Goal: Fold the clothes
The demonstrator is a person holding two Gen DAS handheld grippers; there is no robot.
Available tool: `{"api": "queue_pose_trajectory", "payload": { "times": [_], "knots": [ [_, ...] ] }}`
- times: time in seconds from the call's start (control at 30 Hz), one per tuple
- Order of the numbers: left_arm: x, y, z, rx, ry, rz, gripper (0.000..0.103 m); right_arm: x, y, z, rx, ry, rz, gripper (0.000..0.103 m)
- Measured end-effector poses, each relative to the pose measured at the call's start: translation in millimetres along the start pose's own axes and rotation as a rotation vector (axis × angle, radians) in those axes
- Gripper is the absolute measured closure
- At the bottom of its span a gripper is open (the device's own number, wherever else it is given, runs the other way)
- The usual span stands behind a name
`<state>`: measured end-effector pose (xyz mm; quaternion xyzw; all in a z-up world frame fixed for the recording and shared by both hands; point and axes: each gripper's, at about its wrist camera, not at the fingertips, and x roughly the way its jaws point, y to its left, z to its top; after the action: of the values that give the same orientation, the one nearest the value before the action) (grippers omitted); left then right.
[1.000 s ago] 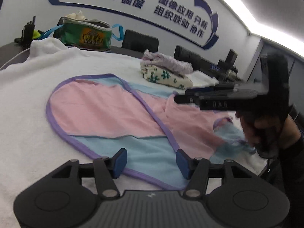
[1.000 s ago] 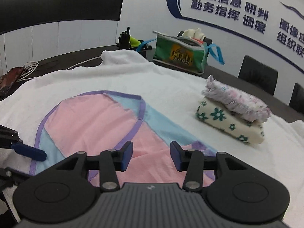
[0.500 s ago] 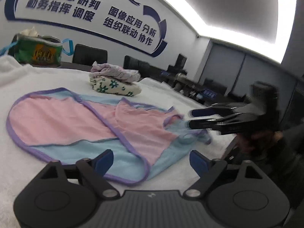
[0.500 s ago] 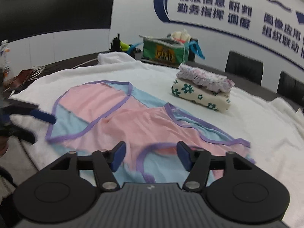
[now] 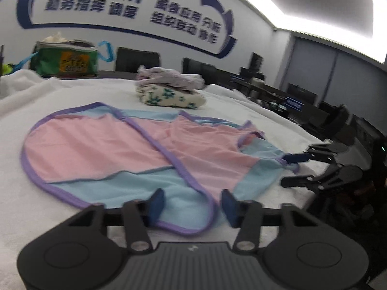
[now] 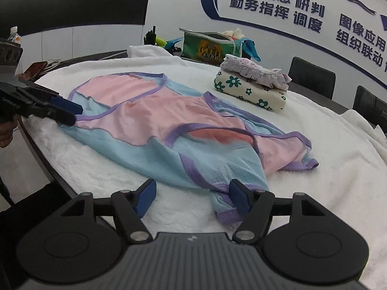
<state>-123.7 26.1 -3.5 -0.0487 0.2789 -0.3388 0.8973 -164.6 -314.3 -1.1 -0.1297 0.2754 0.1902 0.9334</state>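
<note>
An office meeting rm is shown. Big blue Chinese words (image 6: 278, 2) are painted on the white wall (image 5: 150, 46). Black office chairs (image 5: 137, 60) are lined up along a long dark table (image 6: 36, 130), w/ a white towel (image 6: 314, 193) spread on it. More desks & screens (image 5: 302, 96) are seen further back.

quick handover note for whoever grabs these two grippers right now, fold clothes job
Left gripper: jaws closing around the near purple-trimmed hem of the pink and blue garment; pads not yet pressing.
Right gripper: open at the garment's other end; one finger touches the bunched blue hem, nothing pinched.
Garment lies spread, still unfolded, on the white towel.
Done: two folded pieces stacked at the back, beside the green bag.
Left: grip both ends, fold the garment, add it to the stack.
</note>
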Motion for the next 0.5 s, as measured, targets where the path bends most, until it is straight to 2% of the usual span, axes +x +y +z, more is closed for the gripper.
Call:
{"api": "queue_pose_trajectory", "payload": {
  "times": [0.07,0.1,0.13,0.17,0.2,0.3,0.37,0.4,0.47,0.5],
  "knots": [
    [0,6,2,-0.043,0.001,0.025,0.075,-1,0,-1,-0.016,-0.014,0.008,0.041],
    [-1,9,3,-0.063,0.002,0.035,0.083,-2,-1,-2,-0.018,-0.018,0.015,0.055],
    [-2,12,3,-0.08,0.001,0.045,0.087,-3,-4,-3,-0.01,-0.021,0.026,0.078],
    [-3,13,5,-0.091,0.0,0.051,0.088,-4,-8,-3,0.006,-0.024,0.011,0.09],
    [-6,14,6,-0.092,-0.003,0.057,0.091,-6,-12,-3,0.023,-0.026,-0.004,0.095],
    [-13,16,5,-0.089,-0.01,0.078,0.09,-16,-23,-4,0.048,-0.048,-0.024,0.096],
    [-18,17,4,-0.086,-0.015,0.064,0.081,-21,-27,-5,0.054,-0.051,-0.05,0.095],
    [-21,15,3,-0.076,-0.018,0.049,0.072,-24,-28,-5,0.055,-0.049,-0.054,0.092],
    [-25,10,2,-0.049,-0.029,0.02,0.057,-29,-28,-6,0.041,-0.05,-0.056,0.075],
    [-27,5,2,-0.028,-0.035,0.001,0.047,-31,-25,-6,0.026,-0.054,-0.053,0.055]
  ]
}}
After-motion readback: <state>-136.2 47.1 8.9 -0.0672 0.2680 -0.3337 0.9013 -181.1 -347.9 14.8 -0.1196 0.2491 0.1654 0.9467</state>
